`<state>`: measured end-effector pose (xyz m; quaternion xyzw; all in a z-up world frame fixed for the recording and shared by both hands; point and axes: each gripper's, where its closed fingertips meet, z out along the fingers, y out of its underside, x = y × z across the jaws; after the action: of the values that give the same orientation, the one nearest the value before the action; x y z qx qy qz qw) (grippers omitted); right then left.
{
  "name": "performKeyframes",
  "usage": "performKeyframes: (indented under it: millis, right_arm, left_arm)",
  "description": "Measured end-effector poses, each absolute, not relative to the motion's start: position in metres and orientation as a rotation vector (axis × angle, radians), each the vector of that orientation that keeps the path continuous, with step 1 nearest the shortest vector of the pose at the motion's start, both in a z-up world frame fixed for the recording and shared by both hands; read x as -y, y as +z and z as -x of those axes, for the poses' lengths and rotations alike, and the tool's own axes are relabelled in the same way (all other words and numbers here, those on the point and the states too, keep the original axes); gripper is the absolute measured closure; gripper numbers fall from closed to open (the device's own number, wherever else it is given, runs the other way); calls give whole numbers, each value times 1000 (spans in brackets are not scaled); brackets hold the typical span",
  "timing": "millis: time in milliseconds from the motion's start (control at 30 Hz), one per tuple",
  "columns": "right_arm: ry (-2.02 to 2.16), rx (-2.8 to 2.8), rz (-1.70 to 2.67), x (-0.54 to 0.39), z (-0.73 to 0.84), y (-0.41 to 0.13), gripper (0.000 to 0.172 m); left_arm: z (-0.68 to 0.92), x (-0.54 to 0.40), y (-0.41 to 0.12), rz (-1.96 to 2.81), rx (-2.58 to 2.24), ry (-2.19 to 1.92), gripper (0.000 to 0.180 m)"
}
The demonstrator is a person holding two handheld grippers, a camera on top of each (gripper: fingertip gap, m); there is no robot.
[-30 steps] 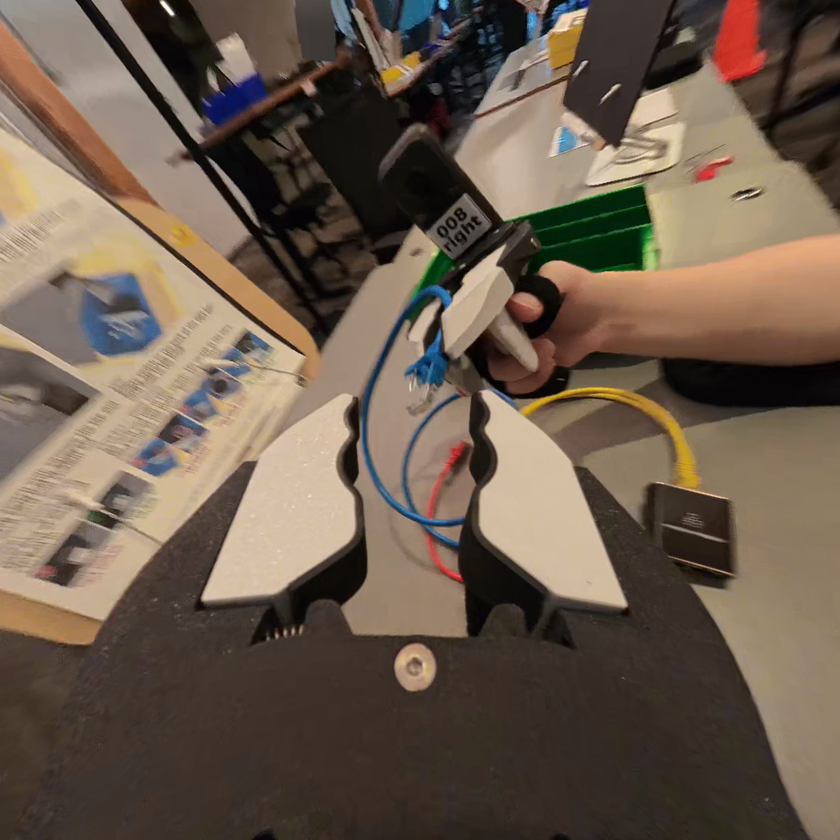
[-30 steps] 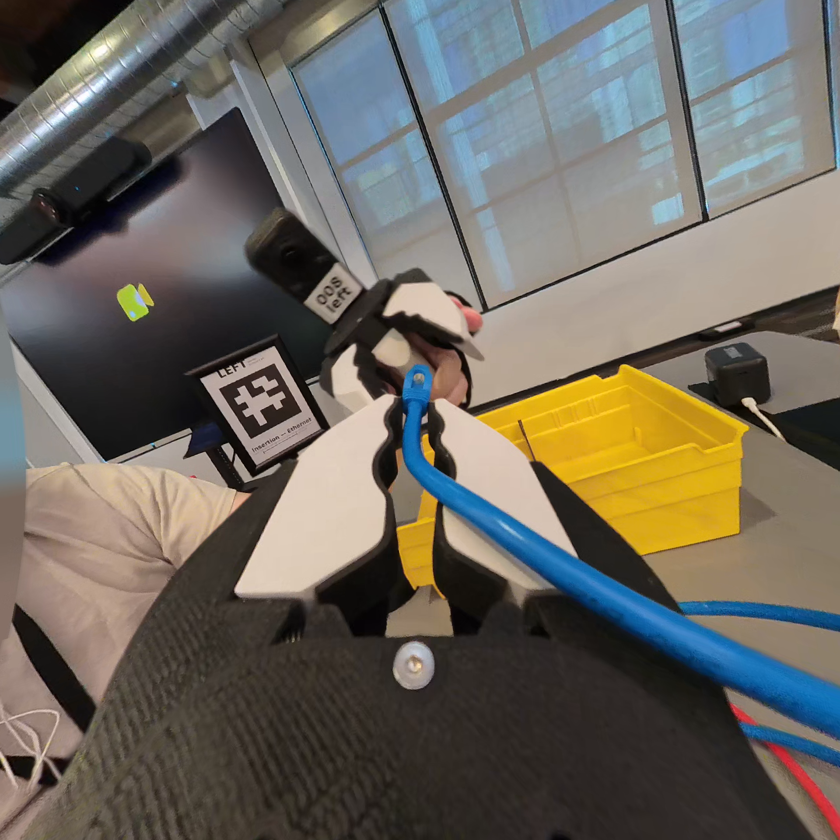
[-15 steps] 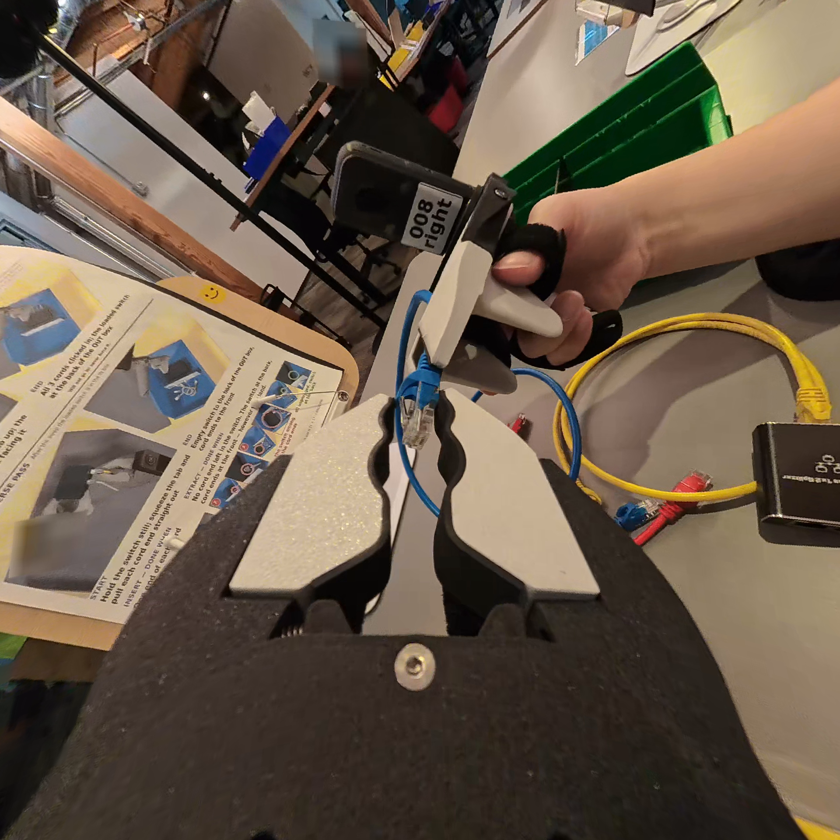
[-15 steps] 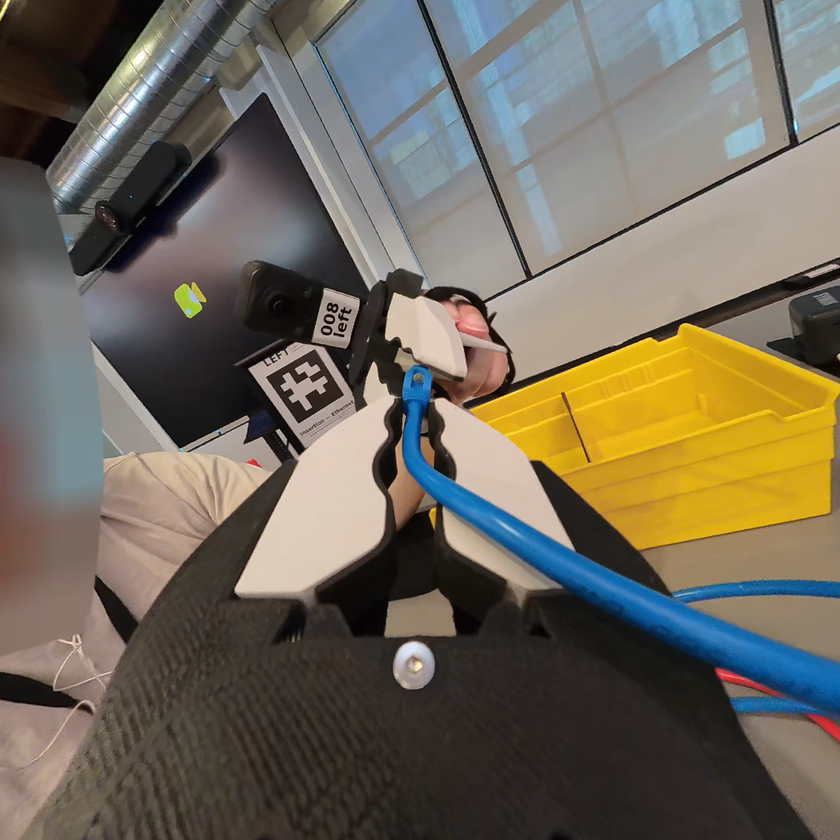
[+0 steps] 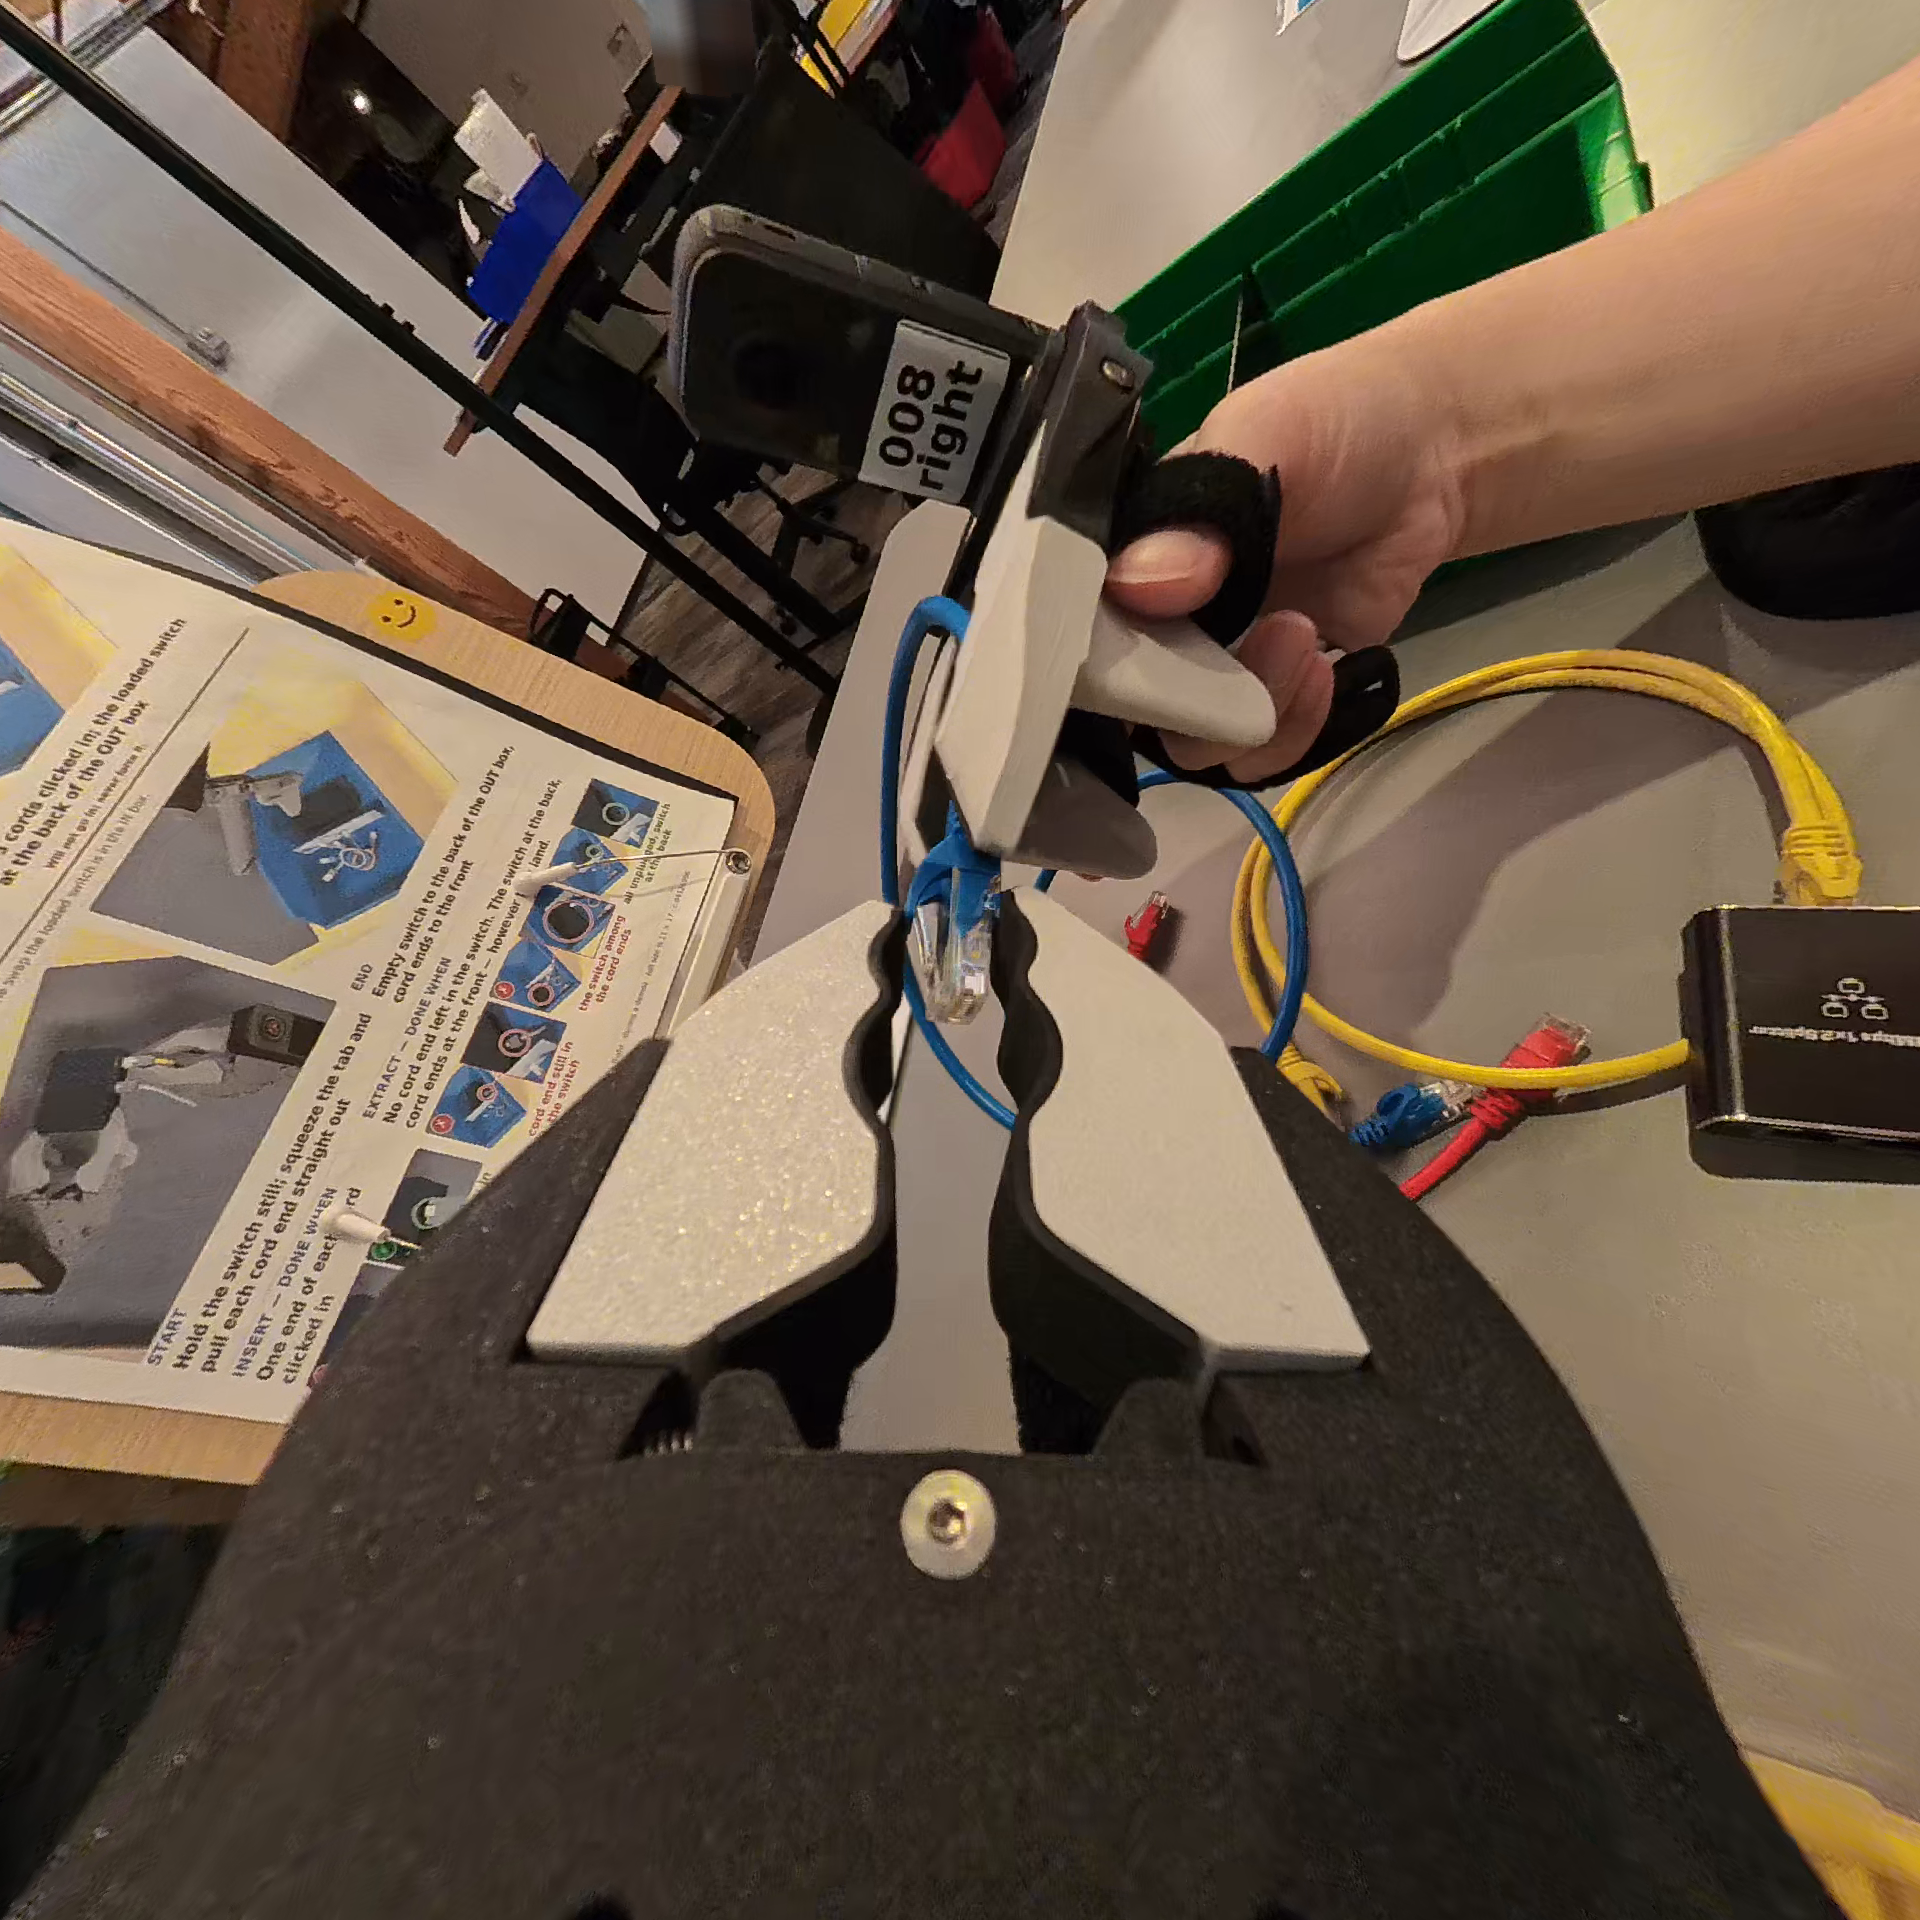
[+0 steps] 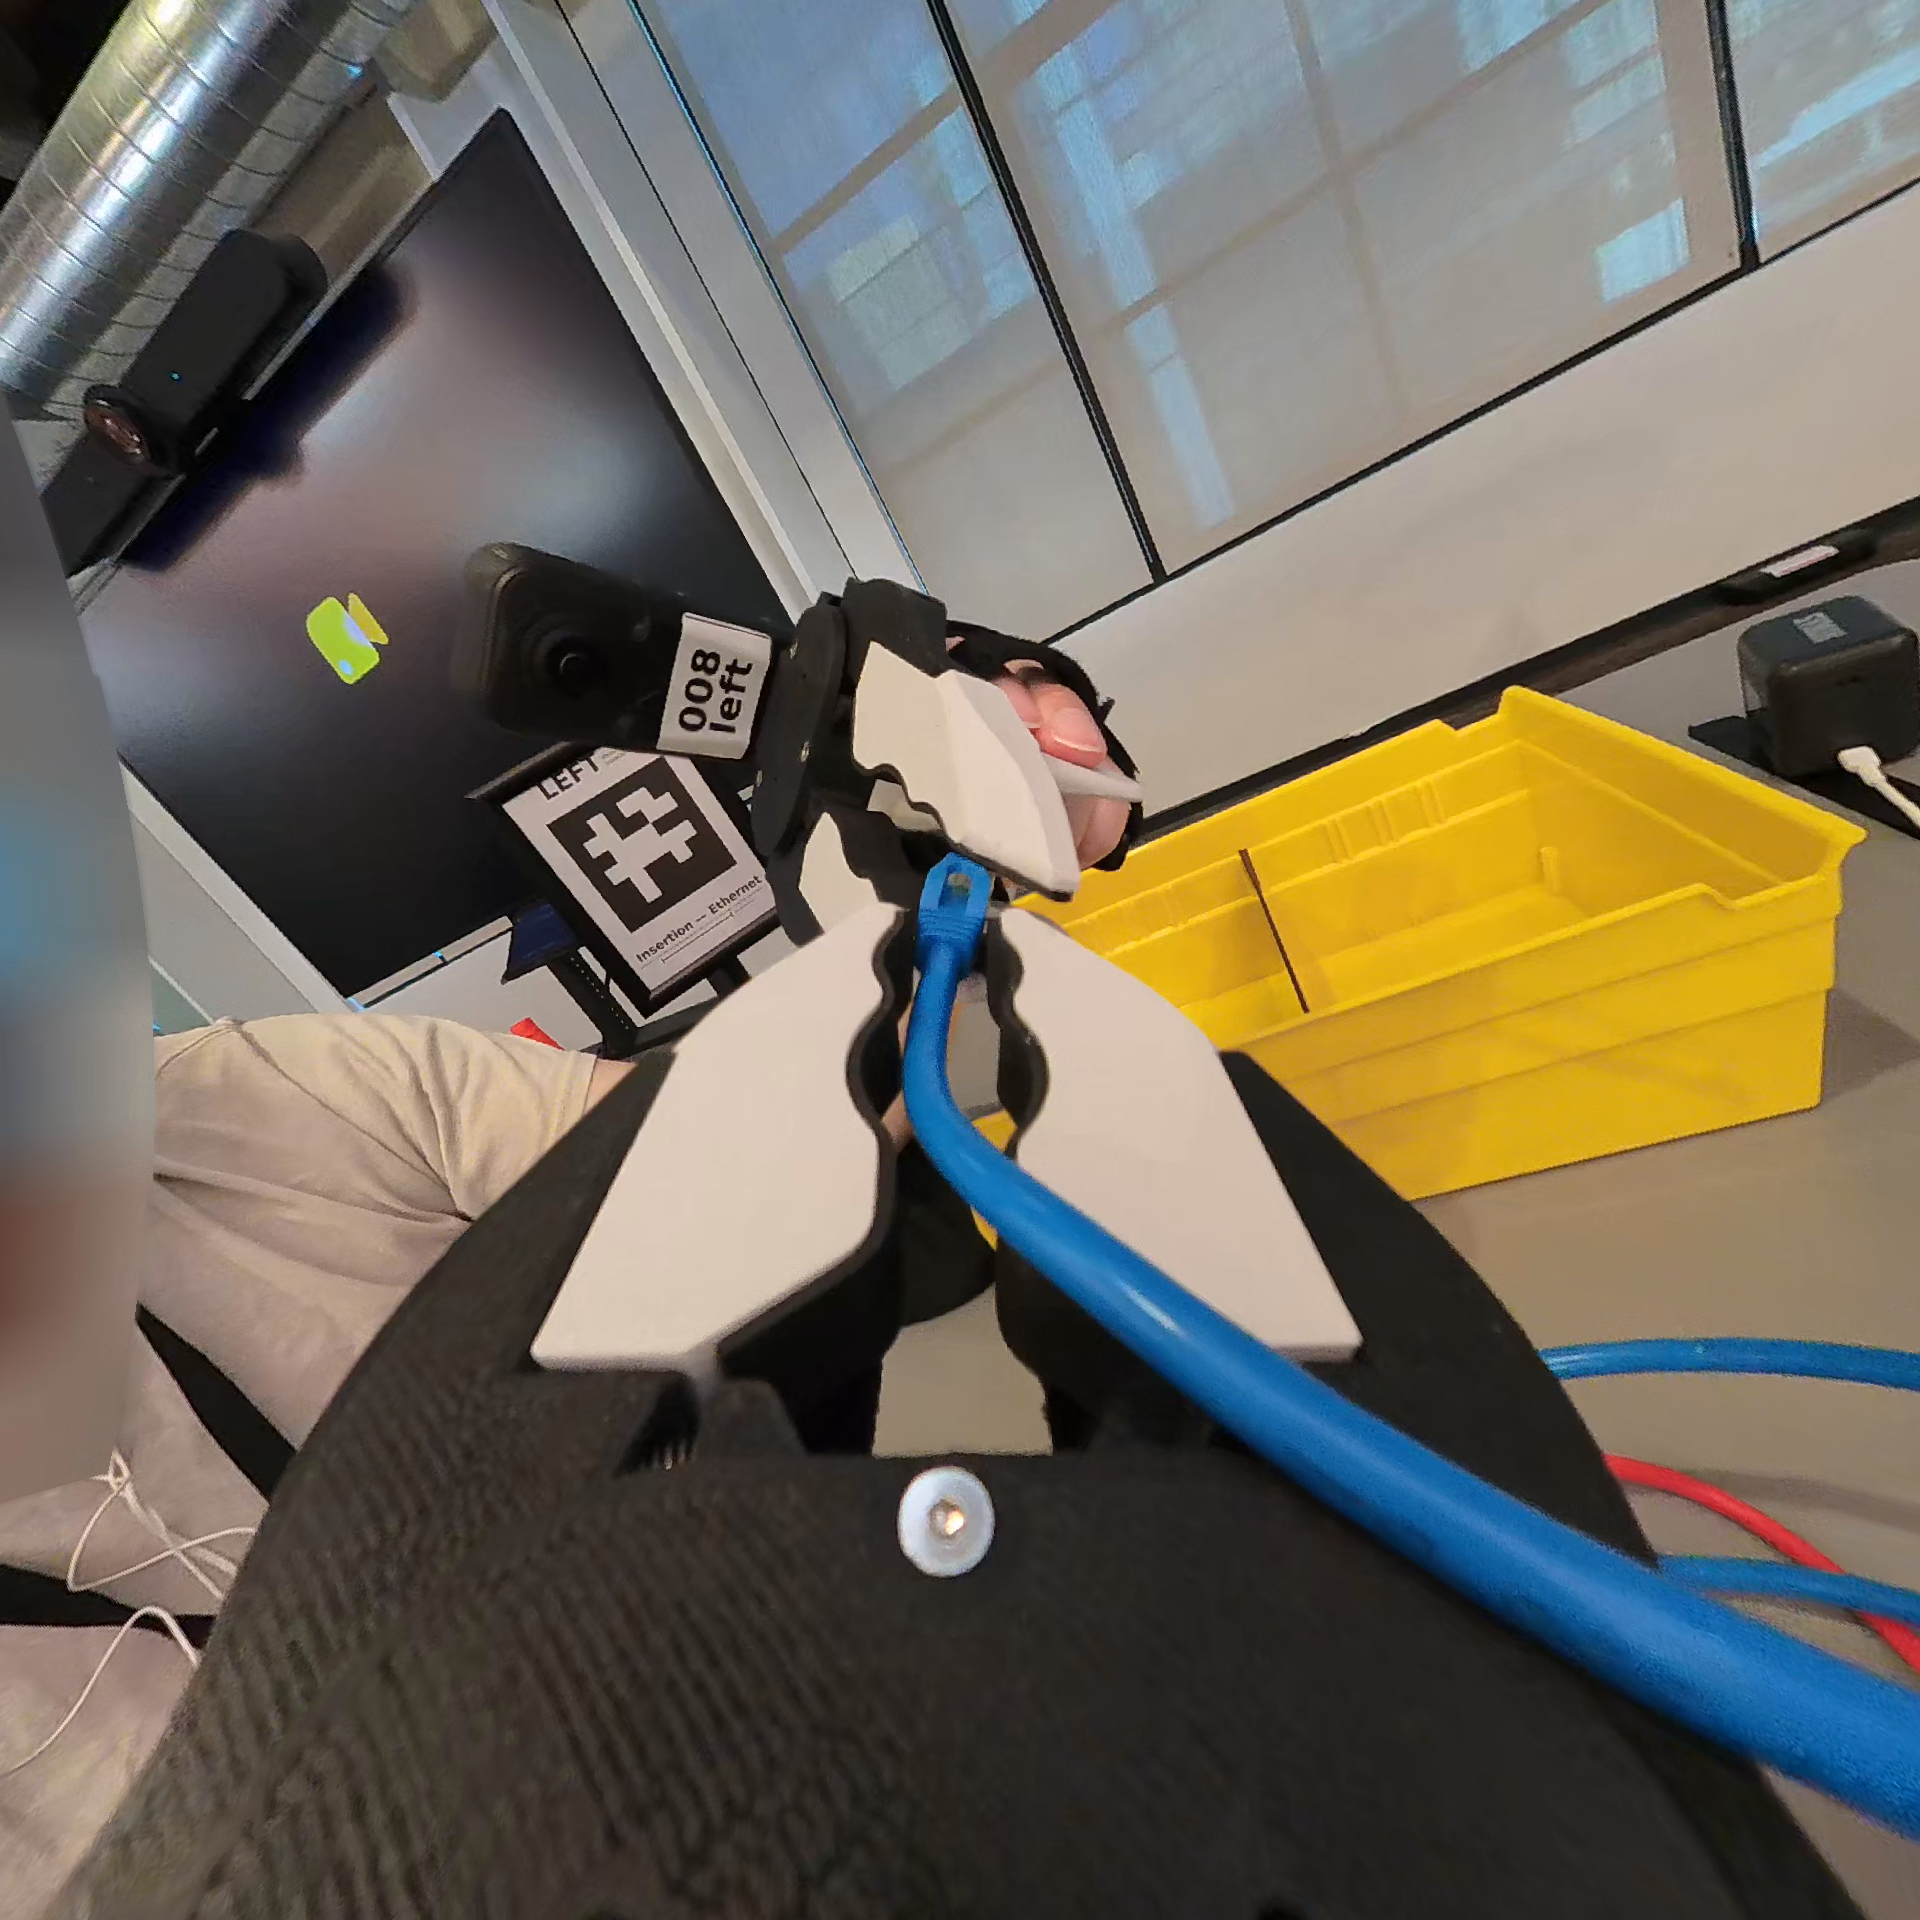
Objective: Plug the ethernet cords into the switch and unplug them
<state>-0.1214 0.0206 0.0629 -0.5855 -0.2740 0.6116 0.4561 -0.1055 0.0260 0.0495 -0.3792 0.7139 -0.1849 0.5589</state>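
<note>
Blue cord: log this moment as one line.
right gripper: clamps blue cord behind boot | left gripper: closed around its clear plug | switch: on table, yellow cord plugged in

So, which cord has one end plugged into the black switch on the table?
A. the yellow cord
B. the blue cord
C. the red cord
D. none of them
A: the yellow cord ends in a yellow plug seated in the top edge of the black switch, while the loose red plug and blue plug lie beside it on the table.
</note>
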Motion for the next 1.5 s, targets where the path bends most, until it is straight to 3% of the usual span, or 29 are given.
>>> performKeyframes:
  millis: [767,967,1167,1500]
  right_arm:
    - [1452,707,1487,-22,123,56,159]
    - [1460,666,1464,-25,112,61,159]
    - [1392,682,1385,-14,95,91,159]
    - [1109,853,1222,55,63,166,159]
  left_arm:
    - [107,-28,42,929,-1724,-420,165]
    - [108,-23,55,976,-1662,-573,153]
    - [126,-22,97,1048,-1467,-927,134]
    - [122,-33,53,1321,-1616,-811,148]
